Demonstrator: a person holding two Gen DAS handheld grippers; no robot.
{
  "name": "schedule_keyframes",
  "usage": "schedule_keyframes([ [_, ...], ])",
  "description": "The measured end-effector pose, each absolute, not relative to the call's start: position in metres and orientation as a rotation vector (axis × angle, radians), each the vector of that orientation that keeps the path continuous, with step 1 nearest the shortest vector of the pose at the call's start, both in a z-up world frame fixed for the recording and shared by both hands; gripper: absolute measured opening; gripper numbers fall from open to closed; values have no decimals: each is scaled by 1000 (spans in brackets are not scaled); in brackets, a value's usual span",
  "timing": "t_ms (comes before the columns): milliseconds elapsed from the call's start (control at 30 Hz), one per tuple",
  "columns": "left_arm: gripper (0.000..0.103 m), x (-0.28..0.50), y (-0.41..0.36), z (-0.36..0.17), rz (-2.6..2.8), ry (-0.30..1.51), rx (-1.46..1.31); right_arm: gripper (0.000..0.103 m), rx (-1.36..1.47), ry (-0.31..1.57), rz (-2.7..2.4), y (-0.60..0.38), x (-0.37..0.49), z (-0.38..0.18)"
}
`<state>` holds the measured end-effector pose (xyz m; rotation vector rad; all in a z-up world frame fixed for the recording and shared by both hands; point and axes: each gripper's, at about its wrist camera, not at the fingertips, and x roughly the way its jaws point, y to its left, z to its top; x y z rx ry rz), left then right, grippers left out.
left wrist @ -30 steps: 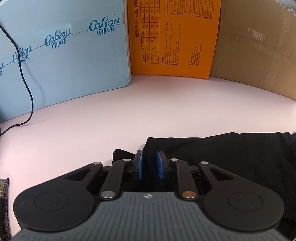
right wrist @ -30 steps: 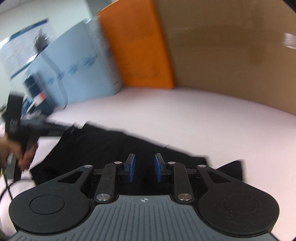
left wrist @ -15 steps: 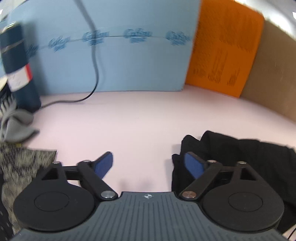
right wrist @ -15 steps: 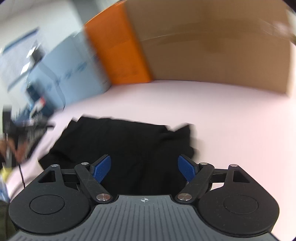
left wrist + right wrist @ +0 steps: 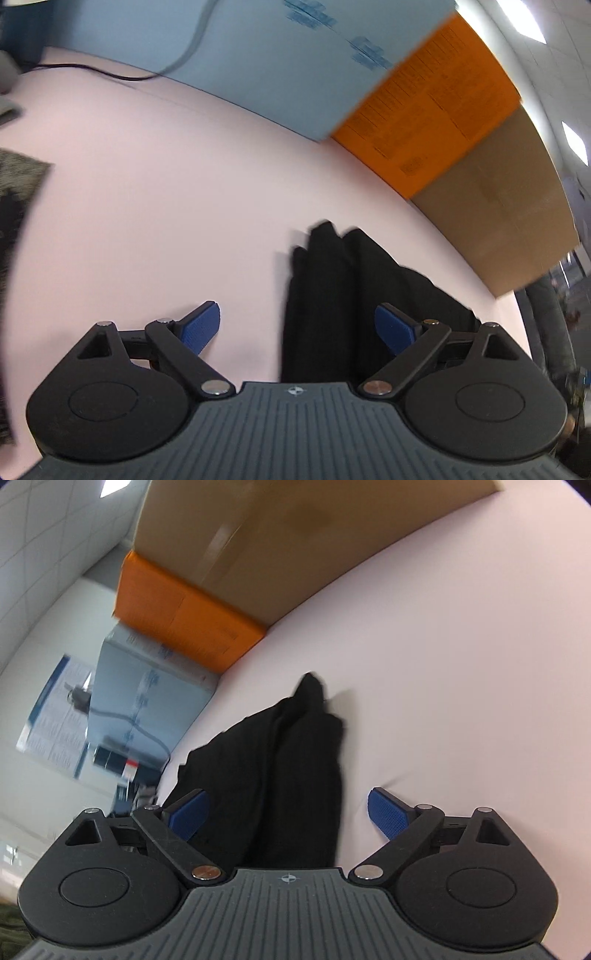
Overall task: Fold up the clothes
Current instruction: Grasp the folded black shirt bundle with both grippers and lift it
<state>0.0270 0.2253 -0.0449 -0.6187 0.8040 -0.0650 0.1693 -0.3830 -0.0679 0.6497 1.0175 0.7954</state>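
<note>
A black garment (image 5: 343,295) lies bunched on the pale pink table (image 5: 166,192). My left gripper (image 5: 297,326) is open with blue pads, above the garment's left edge, holding nothing. In the right wrist view the same black garment (image 5: 280,775) runs up from between the fingers to a pointed end. My right gripper (image 5: 286,812) is open and empty, over the garment's right edge. Both views are tilted and blurred.
A blue box (image 5: 277,62), an orange box (image 5: 436,118) and a brown cardboard box (image 5: 506,218) stand along the table's back. A black cable (image 5: 110,74) trails at the far left. A patterned grey cloth (image 5: 14,184) lies at the left edge.
Both grippers were shut on the black garment a second ago and have opened and let go. Both have since tilted and drawn back, and the garment lies more bunched.
</note>
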Motion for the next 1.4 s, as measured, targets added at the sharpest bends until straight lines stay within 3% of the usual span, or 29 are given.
schedule_keyframes([
  [33, 103, 31, 217, -45, -74, 806, -591, 103, 626, 1017, 822, -372, 173, -67],
  [267, 103, 52, 181, -46, -100, 801, -573, 103, 539, 942, 825, -313, 191, -68],
  [300, 103, 54, 176, -45, -91, 801, -558, 99, 509, 931, 807, -307, 191, -68],
  [333, 103, 55, 169, -44, -75, 802, -522, 92, 479, 920, 788, -301, 190, -68],
  [367, 94, 56, 163, -43, -59, 803, -486, 56, 449, 909, 770, -295, 189, -69],
  [400, 80, 56, 156, -42, -51, 801, -445, 15, 420, 899, 751, -289, 189, -69],
  [433, 46, 55, 149, -41, -53, 800, -404, 11, 427, 931, 731, -290, 192, -73],
  [467, 27, 55, 144, -41, -50, 807, -381, 11, 450, 927, 725, -293, 191, -75],
  [533, 15, 51, 140, -41, -48, 794, -399, 10, 531, 930, 726, -300, 190, -74],
  [1000, 11, -4, 138, 16, -43, 551, -411, 9, 978, 819, 873, -307, 169, -23],
  [1400, 11, -86, 209, 89, 130, 321, -451, 9, 1156, 887, 1121, -194, 181, 20],
])
